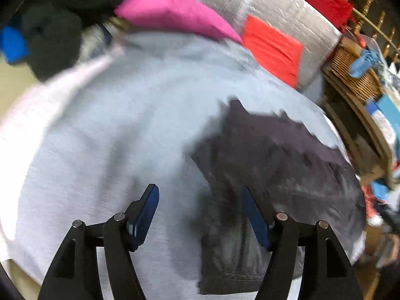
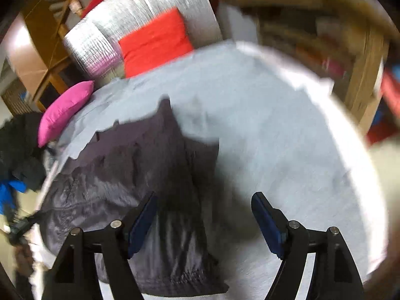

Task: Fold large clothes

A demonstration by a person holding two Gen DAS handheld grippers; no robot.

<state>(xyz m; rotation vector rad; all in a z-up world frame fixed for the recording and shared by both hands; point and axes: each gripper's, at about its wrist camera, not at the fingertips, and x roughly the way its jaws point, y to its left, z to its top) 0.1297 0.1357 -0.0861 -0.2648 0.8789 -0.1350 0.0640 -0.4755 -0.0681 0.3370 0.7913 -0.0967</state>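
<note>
A dark grey-purple garment [image 1: 275, 175] lies crumpled on a bed with a light grey sheet [image 1: 112, 125]. In the left wrist view it lies at the right, under the right finger. My left gripper [image 1: 201, 210] is open and empty, just above the garment's left edge. In the right wrist view the garment [image 2: 140, 180] fills the lower left of the sheet [image 2: 275, 137]. My right gripper [image 2: 203, 215] is open and empty above the garment's right part. Both views are motion-blurred.
A pink pillow [image 1: 172, 12] and a red cushion [image 1: 272, 50] lie at the head of the bed against a silver quilted backrest [image 2: 130, 25]. A wicker basket [image 1: 355, 75] and cluttered wooden shelves [image 2: 325, 37] stand beside the bed. Dark and blue clothes [image 2: 15, 175] are piled at one side.
</note>
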